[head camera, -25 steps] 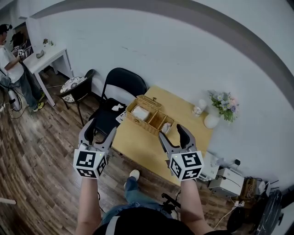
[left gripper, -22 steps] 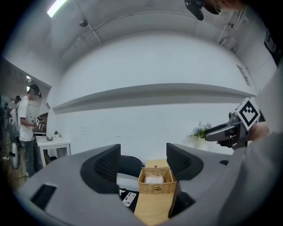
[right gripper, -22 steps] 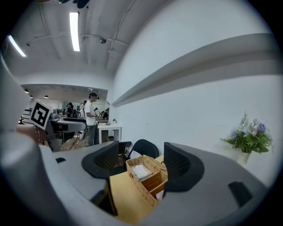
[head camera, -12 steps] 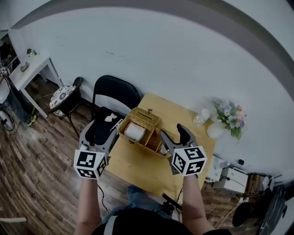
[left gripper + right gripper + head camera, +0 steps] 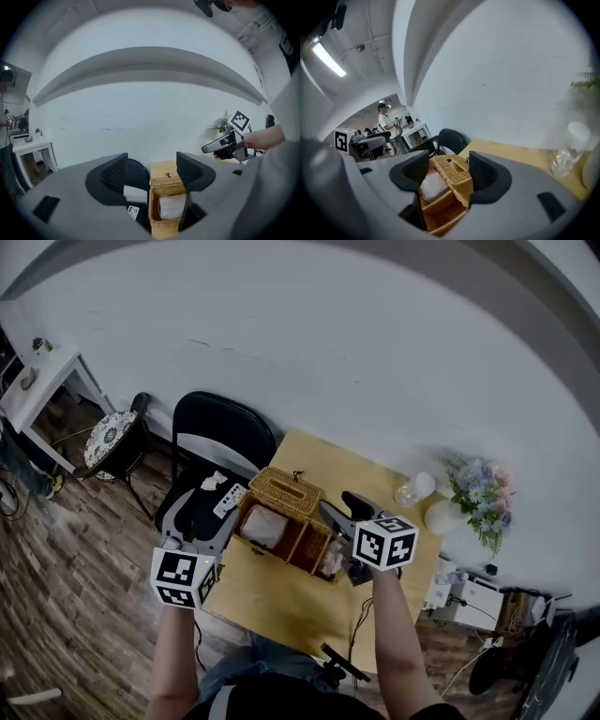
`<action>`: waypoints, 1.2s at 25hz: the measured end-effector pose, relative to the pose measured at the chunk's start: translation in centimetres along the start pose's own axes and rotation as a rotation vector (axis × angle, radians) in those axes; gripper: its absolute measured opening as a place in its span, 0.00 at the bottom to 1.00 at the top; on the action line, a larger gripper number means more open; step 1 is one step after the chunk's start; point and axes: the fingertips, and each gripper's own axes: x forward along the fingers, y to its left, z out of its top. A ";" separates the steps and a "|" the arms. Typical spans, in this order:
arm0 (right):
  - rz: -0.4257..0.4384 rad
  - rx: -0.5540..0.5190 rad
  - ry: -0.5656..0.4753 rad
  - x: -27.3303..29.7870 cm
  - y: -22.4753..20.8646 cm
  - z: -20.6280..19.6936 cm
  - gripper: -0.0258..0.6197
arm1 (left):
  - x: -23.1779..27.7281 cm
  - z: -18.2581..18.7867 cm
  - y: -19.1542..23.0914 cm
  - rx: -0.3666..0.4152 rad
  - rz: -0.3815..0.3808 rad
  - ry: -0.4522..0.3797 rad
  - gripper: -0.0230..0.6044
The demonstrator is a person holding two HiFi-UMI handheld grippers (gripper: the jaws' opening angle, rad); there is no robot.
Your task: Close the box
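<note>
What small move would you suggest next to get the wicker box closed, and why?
Probably ease the right gripper forward to the lid, which lies swung back behind the open wicker box. Its jaws have just been closing a little but stand apart, gripping nothing, short of the lid.

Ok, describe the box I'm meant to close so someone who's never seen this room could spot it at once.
Find the small wooden table against the white wall; at its end nearest the black folding chair sits the box. It is the only woven wicker thing there, with its lid thrown back and a white bundle inside, unlike the smooth white vase at the other end.
</note>
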 end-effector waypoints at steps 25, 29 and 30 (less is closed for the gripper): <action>0.118 0.854 0.461 11.4 -9.7 -10.2 0.46 | 3.6 -5.1 2.1 -0.028 0.007 0.144 0.56; 0.165 0.979 0.479 13.0 -10.0 -10.9 0.44 | 3.7 -5.9 3.4 -0.046 0.034 0.166 0.56; 0.177 1.004 0.468 13.5 -10.2 -10.9 0.39 | 3.7 -6.2 3.6 -0.040 0.040 0.174 0.56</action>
